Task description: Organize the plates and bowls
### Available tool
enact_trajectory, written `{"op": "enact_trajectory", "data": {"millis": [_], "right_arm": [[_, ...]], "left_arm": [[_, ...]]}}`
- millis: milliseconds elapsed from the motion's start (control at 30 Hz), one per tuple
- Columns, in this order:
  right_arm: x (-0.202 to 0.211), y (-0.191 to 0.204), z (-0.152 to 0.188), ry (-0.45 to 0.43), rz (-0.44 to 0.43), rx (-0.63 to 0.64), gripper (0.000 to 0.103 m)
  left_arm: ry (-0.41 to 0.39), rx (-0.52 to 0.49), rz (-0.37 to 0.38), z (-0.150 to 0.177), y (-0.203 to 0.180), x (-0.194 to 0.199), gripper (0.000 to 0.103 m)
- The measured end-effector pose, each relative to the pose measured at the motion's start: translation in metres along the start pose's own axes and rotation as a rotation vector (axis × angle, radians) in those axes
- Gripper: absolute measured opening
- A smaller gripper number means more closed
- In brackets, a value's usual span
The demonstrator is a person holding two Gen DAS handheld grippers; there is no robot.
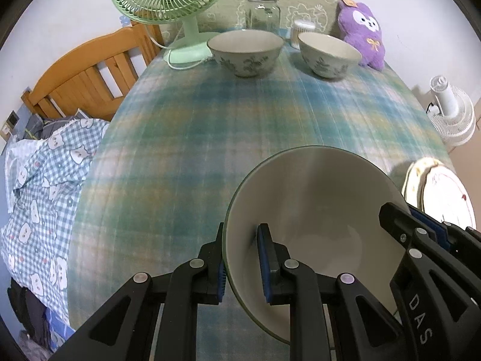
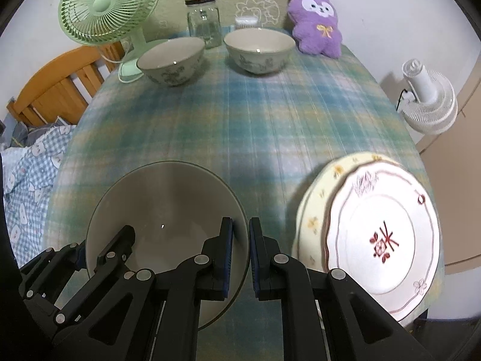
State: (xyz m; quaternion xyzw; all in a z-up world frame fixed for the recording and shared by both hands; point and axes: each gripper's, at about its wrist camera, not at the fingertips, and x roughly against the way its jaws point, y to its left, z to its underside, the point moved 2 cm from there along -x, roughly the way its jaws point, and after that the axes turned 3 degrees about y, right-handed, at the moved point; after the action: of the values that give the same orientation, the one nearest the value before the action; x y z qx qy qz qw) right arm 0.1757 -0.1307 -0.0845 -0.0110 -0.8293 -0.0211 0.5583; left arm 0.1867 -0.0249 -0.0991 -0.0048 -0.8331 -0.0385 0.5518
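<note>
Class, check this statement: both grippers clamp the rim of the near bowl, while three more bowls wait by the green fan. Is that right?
Not quite. The right wrist view shows two bowls, and, waiting by the green fan, not three. Both the left gripper and right gripper do clamp the near bowl rim.

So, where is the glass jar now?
The glass jar stands at the far end of the table, between the green fan and the purple plush, just behind the two far bowls.

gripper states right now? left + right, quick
Left gripper: shut on the near bowl, fingers either side of its left rim.
Right gripper: shut on the same bowl, straddling its right rim.
</note>
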Motion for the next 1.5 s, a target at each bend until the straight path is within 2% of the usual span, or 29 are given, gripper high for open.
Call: {"op": "enact_trajectory", "data": {"millis": [267, 400, 433, 467, 533, 567, 667, 900, 1167, 1467, 1500], "right_arm": [[-0.007, -0.008, 0.012, 0.002, -0.034, 0.02, 0.015], [-0.006, -0.008, 0.009, 0.029, -0.068, 0.035, 0.017], [-0.005, -0.008, 0.009, 0.028, -0.059, 0.045, 0.025], [-0.002, -0.008, 0.007, 0.02, -0.042, 0.058, 0.041], [0.006, -0.009, 0.004, -0.004, -0.052, 0.061, 0.066], [0.01, -0.011, 0.003, -0.02, -0.054, 0.056, 0.073], [0.024, -0.012, -0.004, -0.047, -0.073, 0.061, 0.073], [0.059, -0.008, -0.025, -0.113, -0.094, 0.077, 0.073], [0.079, 0.011, -0.067, -0.173, -0.089, 0.071, 0.073], [0.064, 0.034, -0.129, -0.22, -0.055, 0.033, 0.073], [0.061, 0.036, -0.135, -0.222, -0.051, 0.03, 0.073]], "left_arm": [[-0.002, 0.013, -0.035, 0.016, -0.009, -0.001, 0.016], [0.002, 0.008, -0.036, 0.015, -0.012, 0.001, 0.036], [-0.002, 0.007, -0.046, 0.015, -0.012, 0.003, 0.038], [-0.006, 0.006, -0.046, 0.015, -0.013, 0.005, 0.042], [-0.011, 0.012, -0.045, 0.013, -0.013, 0.01, 0.053], [-0.016, 0.022, -0.052, 0.011, -0.012, 0.013, 0.06], [-0.045, 0.032, -0.062, 0.005, -0.011, 0.027, 0.072], [-0.112, 0.049, -0.048, -0.016, -0.008, 0.06, 0.083], [-0.159, 0.058, -0.043, -0.057, 0.008, 0.072, 0.085], [-0.198, 0.055, -0.023, -0.114, 0.04, 0.053, 0.085], [-0.179, 0.06, -0.024, -0.119, 0.044, 0.049, 0.085]]}}
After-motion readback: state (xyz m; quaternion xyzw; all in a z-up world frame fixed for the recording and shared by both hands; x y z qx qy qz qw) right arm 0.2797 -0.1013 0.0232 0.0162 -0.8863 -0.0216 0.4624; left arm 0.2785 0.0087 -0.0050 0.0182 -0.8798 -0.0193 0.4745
